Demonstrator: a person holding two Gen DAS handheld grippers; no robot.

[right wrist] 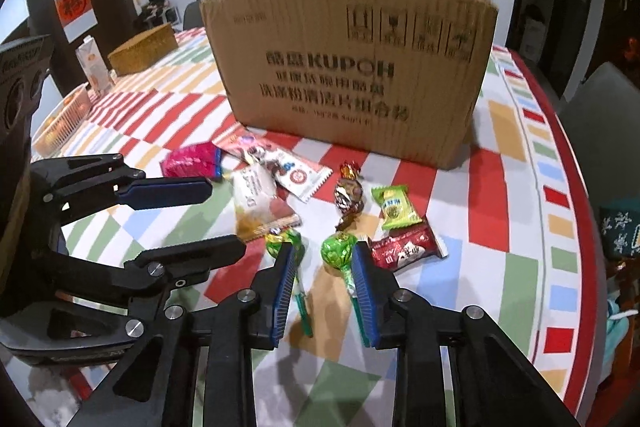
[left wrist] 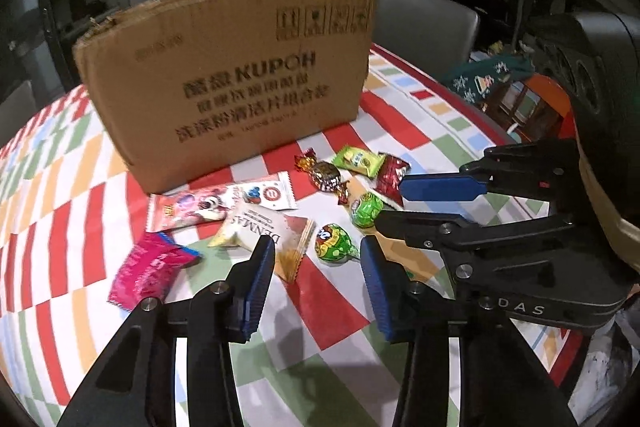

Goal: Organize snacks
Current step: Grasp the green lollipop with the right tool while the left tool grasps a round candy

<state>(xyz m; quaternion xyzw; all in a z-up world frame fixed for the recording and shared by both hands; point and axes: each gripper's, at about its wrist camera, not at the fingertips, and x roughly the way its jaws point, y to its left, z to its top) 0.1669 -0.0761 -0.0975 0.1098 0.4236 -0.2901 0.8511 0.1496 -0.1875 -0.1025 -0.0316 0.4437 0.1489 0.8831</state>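
Note:
A brown cardboard box [left wrist: 224, 79] [right wrist: 352, 75] stands on the chequered tablecloth. Snacks lie in front of it: a pink packet [left wrist: 150, 269] [right wrist: 190, 161], a long white wrapper [left wrist: 224, 203], a white Denmas packet [left wrist: 272, 231] [right wrist: 256, 195], two green lollipops [left wrist: 334, 241] [left wrist: 366, 209] [right wrist: 338, 251] [right wrist: 282, 241], a foil candy [left wrist: 324, 175] [right wrist: 348, 197], a green sachet [left wrist: 356, 161] [right wrist: 394, 207] and a red packet [left wrist: 390, 177] [right wrist: 404, 249]. My left gripper [left wrist: 318, 257] is open, above the table near the Denmas packet and a lollipop. My right gripper [right wrist: 322, 259] is open, its jaws either side of a lollipop's head.
A wicker box [right wrist: 142, 49], a carton [right wrist: 94, 65] and a white basket [right wrist: 60, 123] stand at the table's far left. A grey chair [left wrist: 424, 23] is behind the table. Clutter [left wrist: 508, 91] lies beyond the right edge.

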